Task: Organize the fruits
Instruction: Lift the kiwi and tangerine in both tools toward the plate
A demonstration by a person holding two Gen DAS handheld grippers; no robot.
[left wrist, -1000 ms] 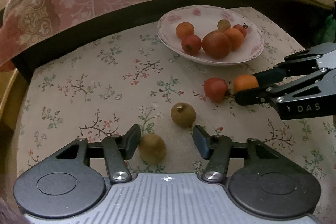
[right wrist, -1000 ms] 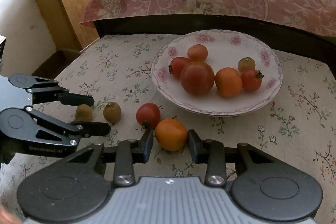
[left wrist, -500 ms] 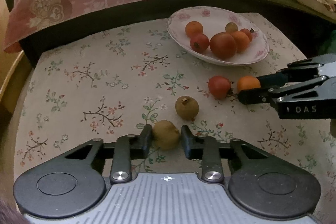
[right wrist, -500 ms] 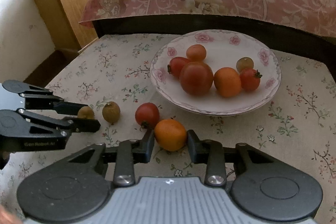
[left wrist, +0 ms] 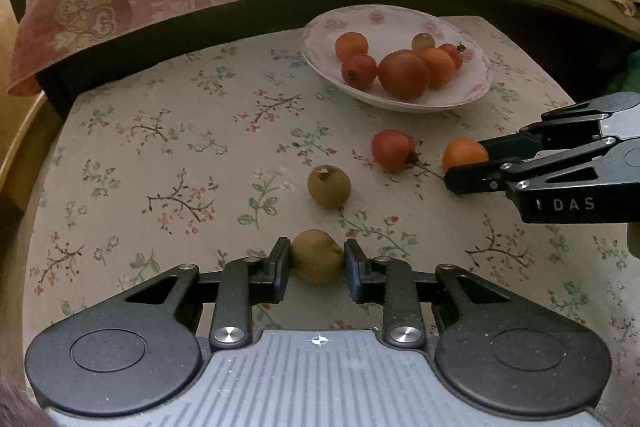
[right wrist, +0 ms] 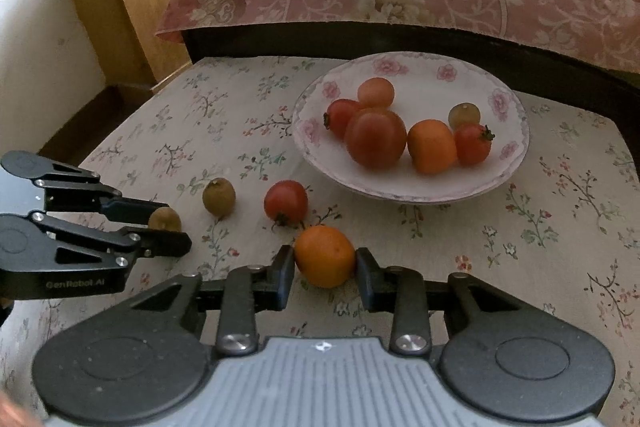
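On the tabletop (left wrist: 168,163), each hand-held gripper pinches fruit: left hand-held gripper (left wrist: 316,261) a brown fruit (left wrist: 316,261), right hand-held gripper (right wrist: 325,261) an orange (right wrist: 325,255). The plate (right wrist: 508,151) lies far-right, nearer the right one.

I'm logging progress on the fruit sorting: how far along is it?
Done: six fruits sit in the plate. In hand: left gripper is shut on a brown fruit, right gripper on an orange fruit. Left: a red tomato and another brown fruit on the tablecloth.

"DAS" on right gripper (left wrist: 466,163); "GenRobot.AI" on left gripper (right wrist: 168,225)
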